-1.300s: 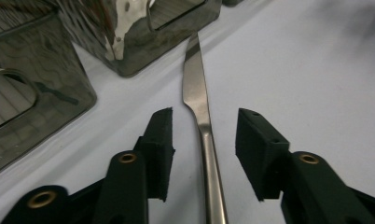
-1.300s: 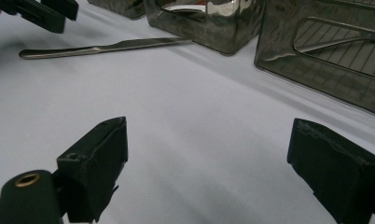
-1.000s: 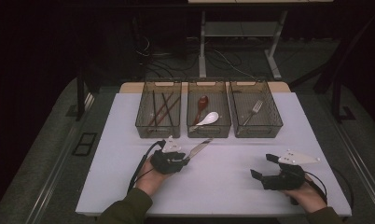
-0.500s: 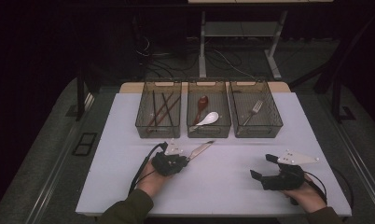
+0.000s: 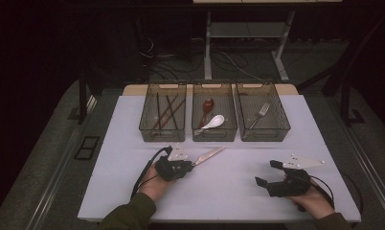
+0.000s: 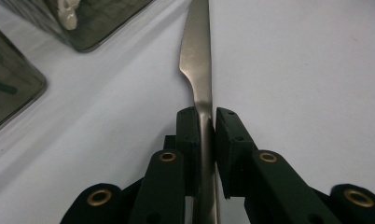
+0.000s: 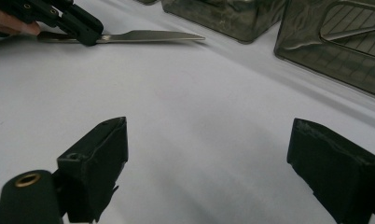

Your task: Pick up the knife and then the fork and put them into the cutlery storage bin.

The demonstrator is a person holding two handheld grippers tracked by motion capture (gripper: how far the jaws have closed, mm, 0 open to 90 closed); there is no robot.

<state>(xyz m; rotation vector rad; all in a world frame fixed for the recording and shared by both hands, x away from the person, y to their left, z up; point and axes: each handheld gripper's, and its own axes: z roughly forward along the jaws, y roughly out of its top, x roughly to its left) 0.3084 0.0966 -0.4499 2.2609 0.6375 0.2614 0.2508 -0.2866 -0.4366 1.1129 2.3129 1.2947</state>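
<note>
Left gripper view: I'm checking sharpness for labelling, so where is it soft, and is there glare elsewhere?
Left gripper view: knife sharp at the pads, bins blurred. Right gripper view: near jaws soft, knife blade glints. High view: white table bright, surroundings dark.

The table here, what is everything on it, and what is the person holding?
Table: one, white, under everything.
Bins: three, clear grey, in a row at the far side.
Chopsticks: a few, dark, in the left bin.
Spoons: two, in the middle bin; one red-brown, one white.
Fork: one, silver, in the right bin.
Knife: one, silver, in front of the bins, blade toward the middle bin.
Left gripper: black, jaws just closed, pads pressing the knife.
Right gripper: black, jaws wide open, nothing between them.
Hands: two, left and right, at the near edge.
</note>
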